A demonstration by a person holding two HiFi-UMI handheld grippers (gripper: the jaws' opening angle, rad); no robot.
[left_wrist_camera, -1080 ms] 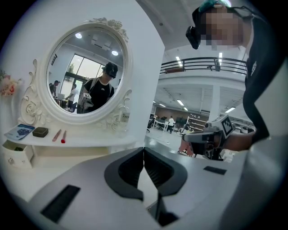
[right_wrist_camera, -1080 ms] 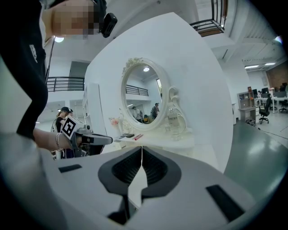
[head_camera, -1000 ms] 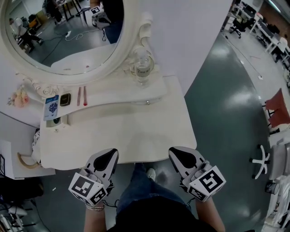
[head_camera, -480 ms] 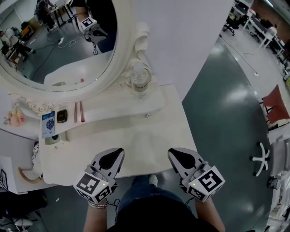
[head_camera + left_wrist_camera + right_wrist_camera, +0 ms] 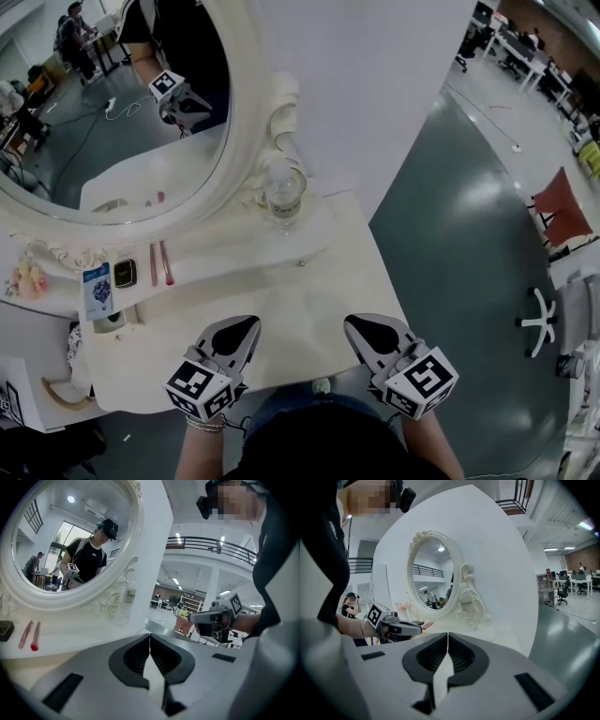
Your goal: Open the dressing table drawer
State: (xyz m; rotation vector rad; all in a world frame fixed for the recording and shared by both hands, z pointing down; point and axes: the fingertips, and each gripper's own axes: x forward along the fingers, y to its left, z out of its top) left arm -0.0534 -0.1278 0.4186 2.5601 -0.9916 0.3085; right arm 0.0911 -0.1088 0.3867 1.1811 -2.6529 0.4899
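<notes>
Left gripper (image 5: pixel 249 324) and right gripper (image 5: pixel 351 324) hung shut and empty over the tabletop's (image 5: pixel 309 305) front edge, well apart, with open surface ahead. Only the head view showed the drawer knob (image 5: pixel 300 263), back below the bottle (image 5: pixel 284 197).

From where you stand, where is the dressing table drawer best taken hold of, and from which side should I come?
Grip the small knob on the front of the raised shelf below the mirror. It juts toward you over the tabletop, so come in level from the front, with the tool opened around it. The left tool and right tool are both shut now.
</notes>
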